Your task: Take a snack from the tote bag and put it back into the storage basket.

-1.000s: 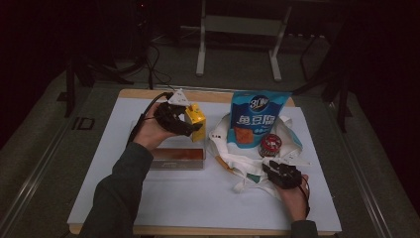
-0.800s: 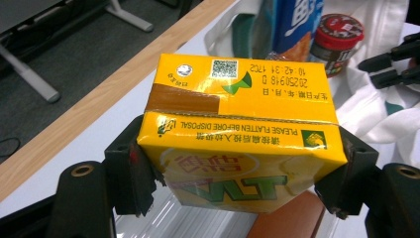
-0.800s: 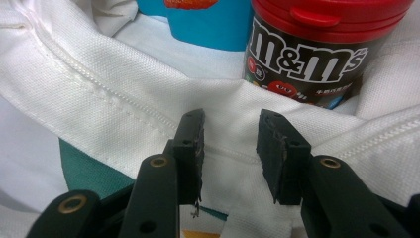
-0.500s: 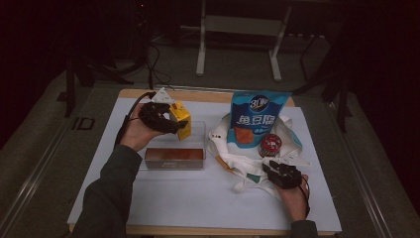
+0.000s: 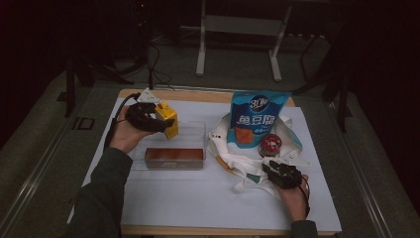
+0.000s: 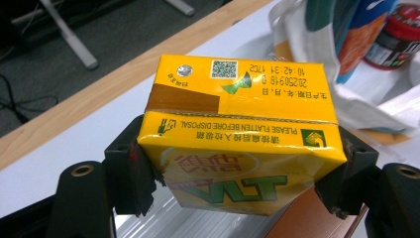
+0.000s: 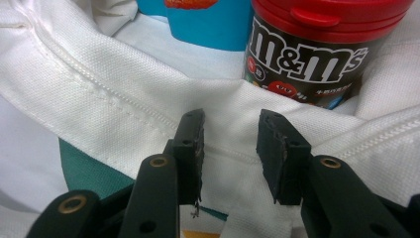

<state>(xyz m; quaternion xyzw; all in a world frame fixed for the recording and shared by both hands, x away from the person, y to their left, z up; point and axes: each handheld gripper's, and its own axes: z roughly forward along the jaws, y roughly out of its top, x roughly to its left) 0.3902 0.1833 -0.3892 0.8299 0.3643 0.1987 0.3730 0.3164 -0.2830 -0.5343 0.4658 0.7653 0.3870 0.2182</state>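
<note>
Gripping yellow carton (image 6: 237, 144), left tongs (image 6: 237, 173)

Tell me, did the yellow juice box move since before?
Yes. The yellow juice box, clamped in the left gripper, has slid left across the clear tray, farther from the blue snack bag.

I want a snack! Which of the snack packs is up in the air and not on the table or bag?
The yellow cardboard drink carton. The left claw grips it above the clear plastic tray; the blue snack pouch and red-lidded candy jar rest on the white cloth bag.
</note>
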